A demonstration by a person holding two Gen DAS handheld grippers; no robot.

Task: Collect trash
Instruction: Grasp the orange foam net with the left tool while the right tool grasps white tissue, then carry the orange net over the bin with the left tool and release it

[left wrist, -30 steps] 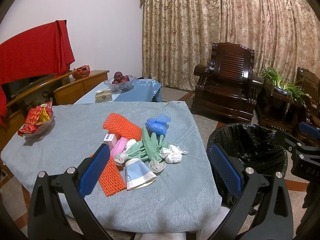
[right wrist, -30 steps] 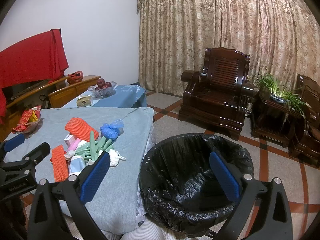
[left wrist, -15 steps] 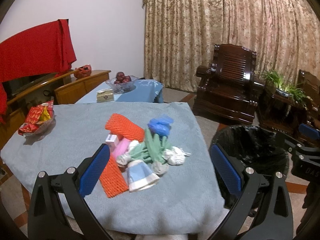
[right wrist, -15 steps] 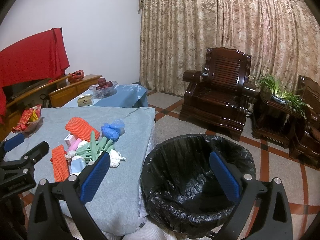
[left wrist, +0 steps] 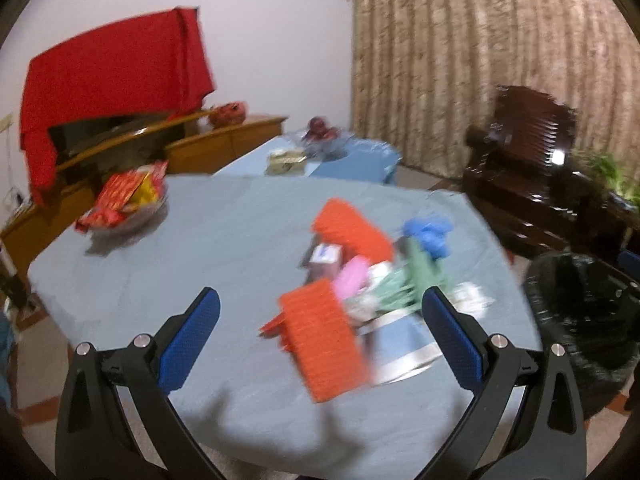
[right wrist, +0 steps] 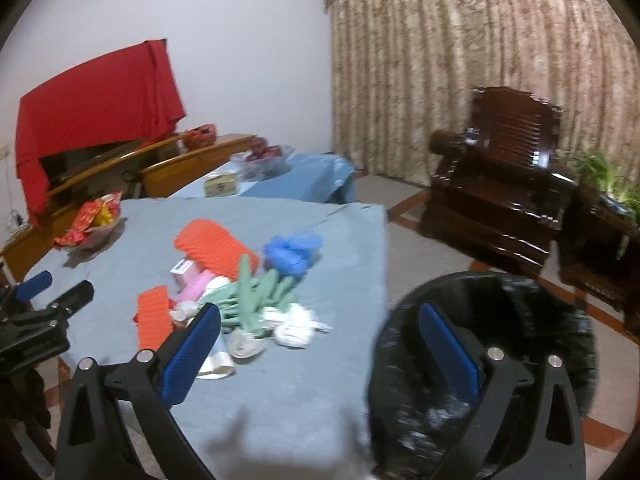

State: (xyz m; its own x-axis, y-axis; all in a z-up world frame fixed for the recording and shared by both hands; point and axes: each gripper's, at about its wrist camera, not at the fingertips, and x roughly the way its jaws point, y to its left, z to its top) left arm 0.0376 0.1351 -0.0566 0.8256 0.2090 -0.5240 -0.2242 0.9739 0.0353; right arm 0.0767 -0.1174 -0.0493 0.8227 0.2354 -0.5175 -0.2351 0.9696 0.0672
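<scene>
Both your grippers hang above the near edge of the table [left wrist: 168, 240], which is covered in a grey-blue cloth. Your left gripper [left wrist: 320, 322] has its jaws spread wide with nothing between the blue pads [left wrist: 188, 336]; it hovers over the near side of the trash pile. Closest to it lies an orange foam net sleeve [left wrist: 324, 344], and just right of that a tipped paper cup [left wrist: 404, 348] with a pale blue wall. Behind them: a pink wrapper [left wrist: 352, 280], a small box [left wrist: 326, 258], a second orange net [left wrist: 352, 232], a green rubber glove [left wrist: 416, 276], a blue plastic bag [left wrist: 428, 234] and crumpled white tissue [left wrist: 472, 296]. This view is motion-blurred, so the finer contacts among these pieces cannot be told. Your right gripper [right wrist: 320, 334] is also wide open and empty; its left finger sits over the table's near right part, its right finger over the black-lined trash bin [right wrist: 500, 308], which stands on the floor just beside the table's right edge. In the right wrist view the tissue [right wrist: 294, 328] lies nearest the bin side of the pile, with the glove [right wrist: 256, 292] and blue bag [right wrist: 292, 254] behind it. A bowl of red snack packets [left wrist: 128, 200] sits well apart at the table's far left.
</scene>
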